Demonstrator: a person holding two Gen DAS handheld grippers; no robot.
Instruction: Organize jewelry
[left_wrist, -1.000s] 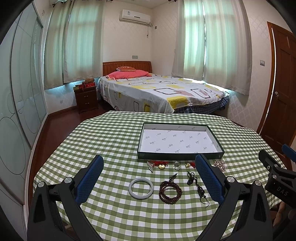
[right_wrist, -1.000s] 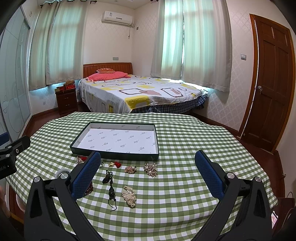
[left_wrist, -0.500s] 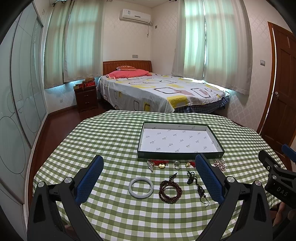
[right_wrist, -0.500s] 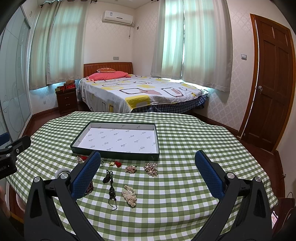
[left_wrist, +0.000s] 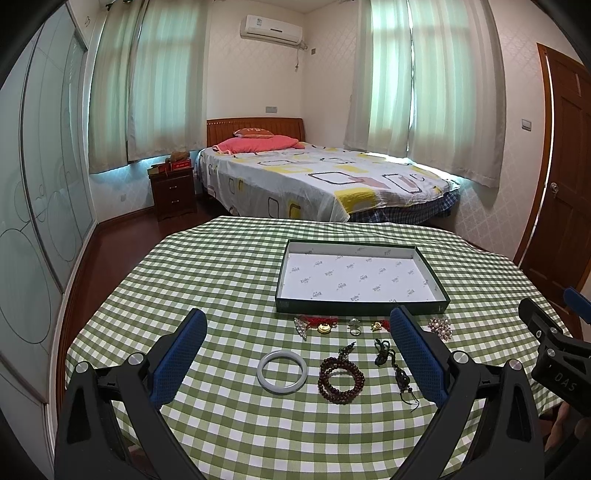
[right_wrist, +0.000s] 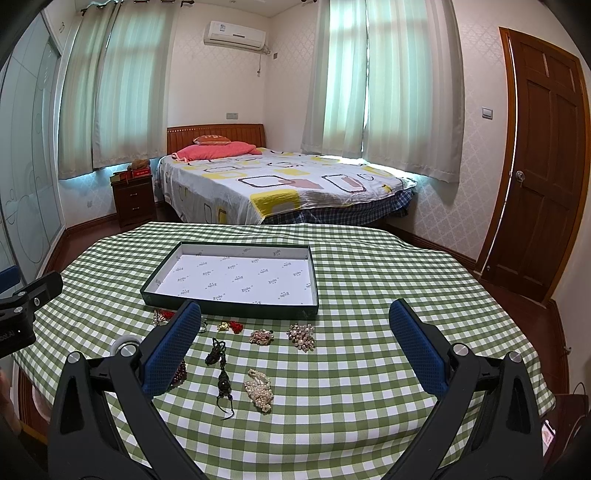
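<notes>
Holding both tools above the checked tablecloth (left_wrist: 229, 280), we keep the left gripper (left_wrist: 299, 354) and the right gripper (right_wrist: 291, 350) spread wide with nothing between their blue pads. Beyond the table we see a bed (right_wrist: 280, 188), curtained windows, a wall air conditioner (left_wrist: 271, 26) and a wooden door (right_wrist: 543, 155). Ahead of both sets of jaws lies the dark green tray (left_wrist: 360, 306), its white printed lining bare.

Between the left jaws we have the pale bangle (left_wrist: 282, 372) and, just beside it, the coiled dark red bead bracelet (left_wrist: 341, 380); the black cord pendant (left_wrist: 393, 363) lies close inside the right-hand finger. Small charms with red cord (left_wrist: 319, 325) sit near the tray's front wall.

Our right camera alone shows the pearl piece (right_wrist: 260, 390) and the pink brooch (right_wrist: 261, 336) between its jaws, with the pearl cluster brooch (right_wrist: 302, 335) beside that; the left camera catches only this cluster, outside its right finger. The bangle and beads are mostly hidden behind the right tool's left finger.
</notes>
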